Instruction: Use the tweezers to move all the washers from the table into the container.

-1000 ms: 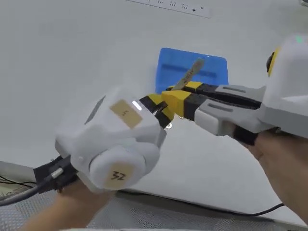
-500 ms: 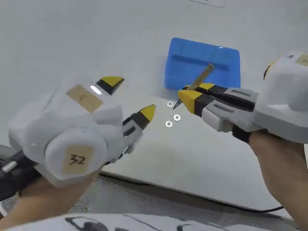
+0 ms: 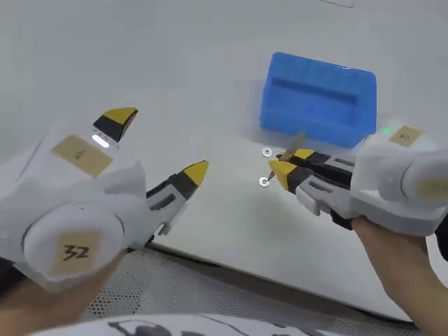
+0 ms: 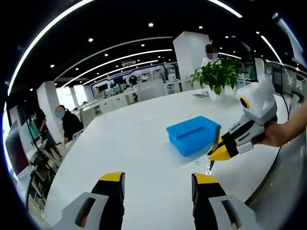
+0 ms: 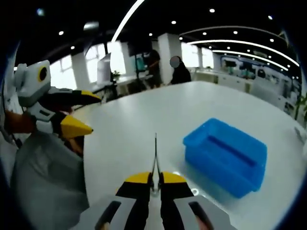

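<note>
**Right tongs clamp the tweezers near the washers; left tongs gape, holding nothing**

The white counter (image 3: 140,63) carries everything. The blue container (image 3: 318,98), a shallow rectangular tub, sits on it and serves as the landmark here. Nothing can be made out inside the container from these angles.

The left tongs (image 3: 157,143) are well off to the left of the container and nearer the person. Their yellow-tipped jaws are spread wide, released, with nothing between them.

The right tongs (image 3: 288,162) sit just in front of the container, on the person's side of it. Their jaws are clenched together on the tweezers (image 3: 297,142). From the jaws the slim metal tweezers run on as a thin closed point in the right gripper view. In the left gripper view that point angles down toward the counter in front of the container.

Two washers (image 3: 267,152) lie flat on the counter just in front of the container's near left corner, one a little closer to the person than the other. The tweezers' tip is right by them. Whether it touches one cannot be told.
</note>
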`<state>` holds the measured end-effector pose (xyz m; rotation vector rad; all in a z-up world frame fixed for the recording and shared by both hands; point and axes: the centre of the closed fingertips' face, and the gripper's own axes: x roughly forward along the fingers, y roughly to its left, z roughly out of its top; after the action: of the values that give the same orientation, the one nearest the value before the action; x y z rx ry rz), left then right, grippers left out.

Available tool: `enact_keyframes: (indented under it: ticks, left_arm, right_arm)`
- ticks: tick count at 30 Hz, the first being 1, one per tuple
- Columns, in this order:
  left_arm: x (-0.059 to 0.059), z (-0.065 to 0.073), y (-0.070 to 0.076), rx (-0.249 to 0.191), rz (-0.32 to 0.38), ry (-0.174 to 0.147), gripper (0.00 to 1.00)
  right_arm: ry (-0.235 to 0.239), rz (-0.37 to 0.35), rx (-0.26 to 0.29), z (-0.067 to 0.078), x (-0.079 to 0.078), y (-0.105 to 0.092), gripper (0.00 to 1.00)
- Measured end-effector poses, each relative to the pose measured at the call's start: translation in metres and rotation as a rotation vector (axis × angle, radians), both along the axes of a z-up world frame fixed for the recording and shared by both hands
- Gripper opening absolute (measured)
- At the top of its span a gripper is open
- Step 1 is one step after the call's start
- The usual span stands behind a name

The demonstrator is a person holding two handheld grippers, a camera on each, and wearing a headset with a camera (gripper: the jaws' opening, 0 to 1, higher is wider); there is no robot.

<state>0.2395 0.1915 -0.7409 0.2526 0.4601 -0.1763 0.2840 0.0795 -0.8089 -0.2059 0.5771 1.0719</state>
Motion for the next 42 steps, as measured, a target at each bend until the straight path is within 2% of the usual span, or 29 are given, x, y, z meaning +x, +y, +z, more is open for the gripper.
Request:
enact_keyframes:
  ticks: [4, 11, 13, 15, 23, 26, 29, 30, 33, 34, 36, 40, 42]
  left_arm:
    - [0.0, -0.007, 0.001, 0.02, 0.003, 0.008, 0.56]
    - [0.0, -0.008, 0.001, 0.022, -0.002, 0.014, 0.55]
    - [0.001, -0.006, 0.002, 0.031, 0.003, -0.003, 0.53]
    - [0.002, -0.006, 0.001, 0.038, 0.002, -0.004, 0.52]
    - [0.002, -0.008, -0.001, 0.039, -0.003, 0.007, 0.58]
    - [0.001, -0.008, -0.003, 0.035, -0.011, 0.013, 0.6]
    - [0.001, -0.011, -0.004, 0.015, -0.015, 0.023, 0.62]
    - [0.0, -0.013, -0.006, 0.006, -0.021, 0.04, 0.65]
    - [0.0, -0.018, -0.011, -0.009, -0.047, 0.055, 0.74]
    - [0.0, -0.021, -0.014, -0.01, -0.065, 0.072, 0.77]
    - [-0.001, -0.023, -0.017, -0.011, -0.082, 0.077, 0.84]
    - [-0.001, -0.025, -0.025, -0.049, -0.112, 0.075, 0.93]
    - [-0.002, -0.027, -0.028, -0.067, -0.116, 0.085, 0.97]
  right_arm:
    - [-0.007, 0.0, -0.011, -0.005, 0.002, 0.0, 0.04]
    - [-0.017, 0.0, -0.018, -0.008, 0.004, 0.0, 0.04]
    - [-0.015, -0.001, -0.019, -0.008, 0.004, 0.0, 0.04]
    - [-0.018, 0.002, -0.026, -0.008, 0.003, 0.0, 0.04]
    - [-0.037, 0.025, -0.052, -0.008, -0.001, -0.001, 0.03]
    - [-0.021, 0.028, -0.063, -0.007, -0.002, 0.0, 0.03]
    - [-0.018, 0.019, -0.042, 0.003, -0.002, 0.001, 0.03]
    - [-0.024, 0.017, -0.037, 0.009, -0.002, 0.002, 0.03]
    - [-0.038, 0.012, -0.017, 0.026, 0.0, 0.002, 0.03]
    - [-0.041, 0.007, -0.009, 0.031, 0.001, 0.002, 0.03]
    - [-0.052, -0.003, 0.011, 0.045, 0.005, 0.002, 0.03]
    - [-0.09, -0.022, 0.032, 0.068, 0.018, 0.0, 0.03]
    - [-0.117, -0.039, 0.036, 0.077, 0.027, -0.002, 0.03]
